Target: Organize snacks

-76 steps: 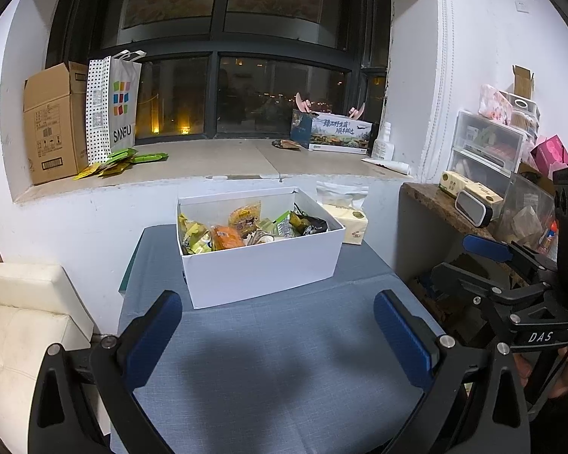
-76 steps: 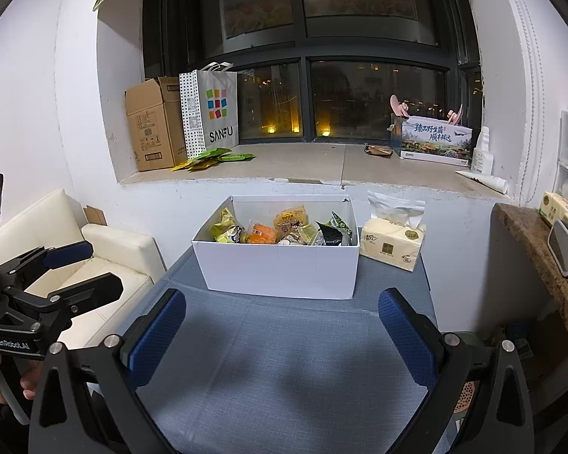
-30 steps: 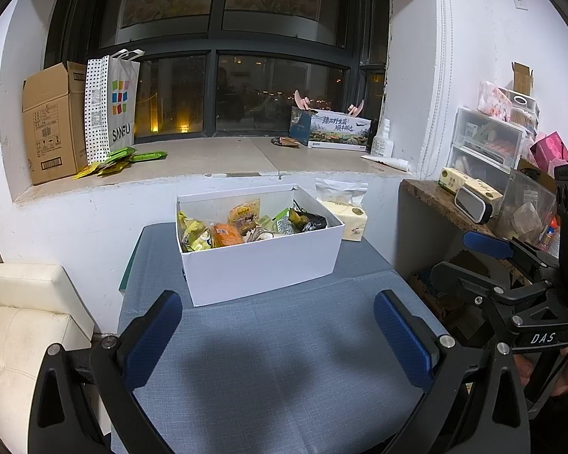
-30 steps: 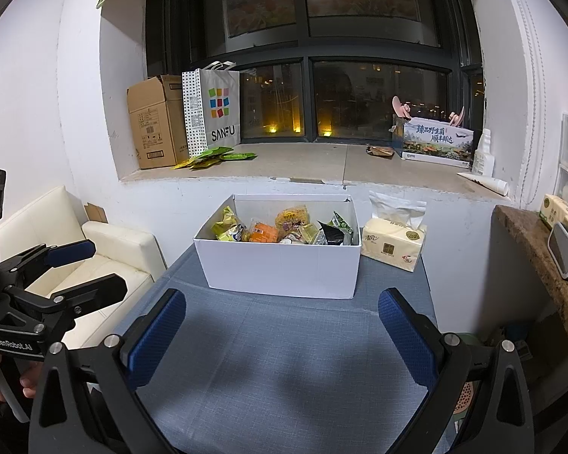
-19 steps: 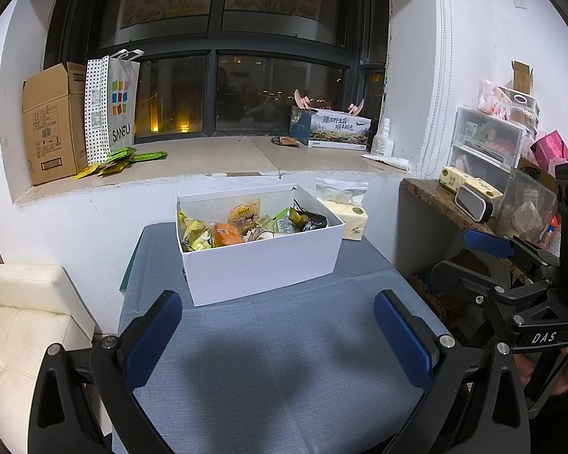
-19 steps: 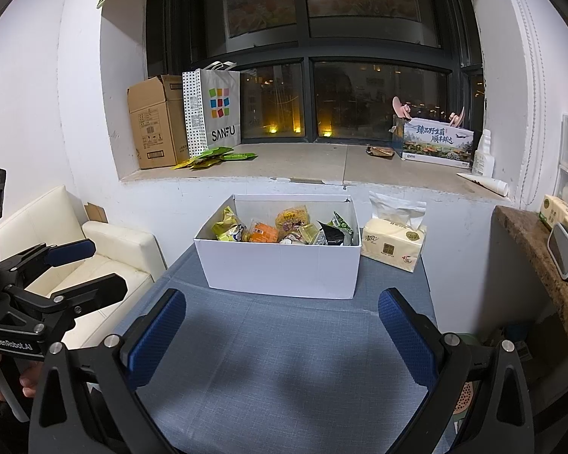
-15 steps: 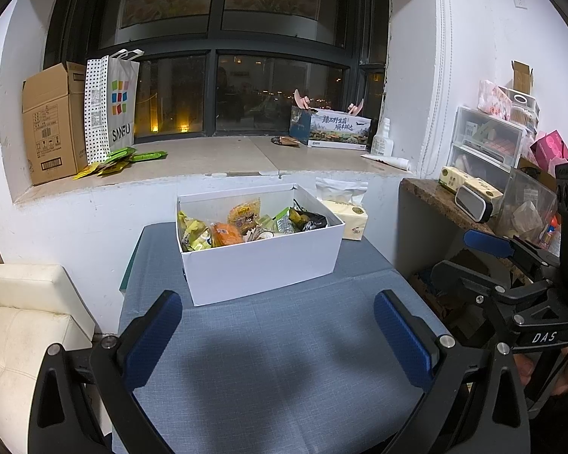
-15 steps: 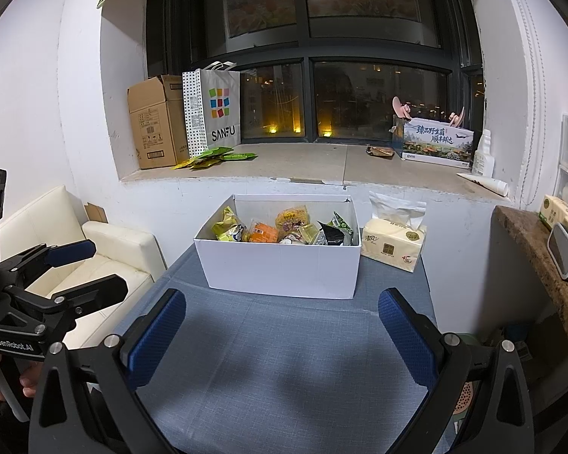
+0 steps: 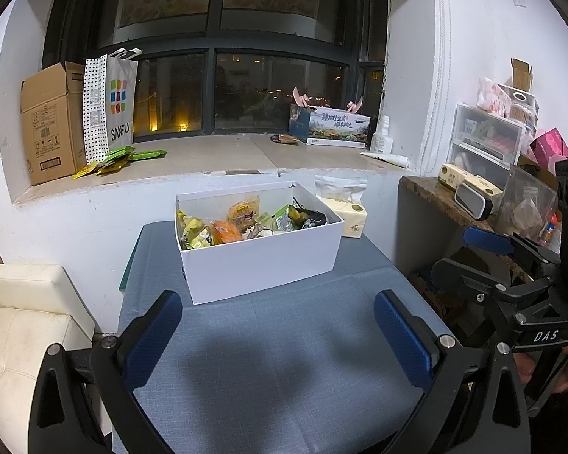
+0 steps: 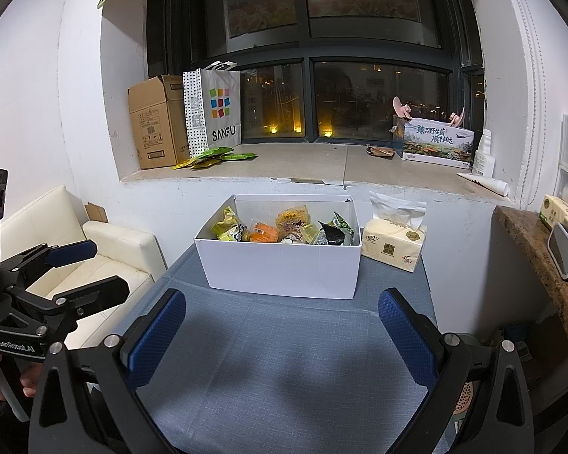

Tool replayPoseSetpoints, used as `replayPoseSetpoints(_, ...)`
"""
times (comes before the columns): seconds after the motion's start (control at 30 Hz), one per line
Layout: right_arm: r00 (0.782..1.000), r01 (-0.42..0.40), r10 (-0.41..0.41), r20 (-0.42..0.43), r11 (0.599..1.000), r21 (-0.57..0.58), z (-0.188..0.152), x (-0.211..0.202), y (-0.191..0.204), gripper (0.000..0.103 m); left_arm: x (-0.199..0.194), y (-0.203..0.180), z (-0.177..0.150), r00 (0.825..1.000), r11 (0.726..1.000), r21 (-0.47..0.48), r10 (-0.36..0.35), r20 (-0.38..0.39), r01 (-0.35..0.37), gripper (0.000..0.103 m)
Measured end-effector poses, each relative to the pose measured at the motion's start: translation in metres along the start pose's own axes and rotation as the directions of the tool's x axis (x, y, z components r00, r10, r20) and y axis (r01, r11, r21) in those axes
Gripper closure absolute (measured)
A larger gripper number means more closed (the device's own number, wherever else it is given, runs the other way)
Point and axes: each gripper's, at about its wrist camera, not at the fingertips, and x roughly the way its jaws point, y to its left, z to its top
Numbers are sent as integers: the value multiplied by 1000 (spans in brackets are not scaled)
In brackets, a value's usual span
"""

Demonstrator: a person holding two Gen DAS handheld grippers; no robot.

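A white box (image 9: 261,261) (image 10: 284,268) stands at the far end of a blue-grey table (image 9: 284,359) (image 10: 284,359). It holds several snack packets (image 9: 246,219) (image 10: 284,227) in yellow, orange, green and black. My left gripper (image 9: 278,321) is open and empty, hovering above the table's near half, short of the box. My right gripper (image 10: 282,321) is also open and empty, at about the same distance from the box. Each gripper shows at the edge of the other's view, right (image 9: 484,249) and left (image 10: 72,261).
A tissue pack (image 10: 394,242) sits right of the box. The windowsill (image 10: 303,162) behind holds a cardboard box (image 10: 155,125), a SANFU bag (image 10: 217,109), green packets (image 10: 216,157) and a printed carton (image 10: 435,142). A white sofa (image 9: 22,333) is left, a cluttered shelf (image 9: 484,189) right.
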Motion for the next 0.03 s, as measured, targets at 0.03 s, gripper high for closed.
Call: replayPoseSetpoints(0.03,1000,0,0,0,1000,0,0,0,0,0,0,0,0,1000,1000,-1,-6,-1,6,0)
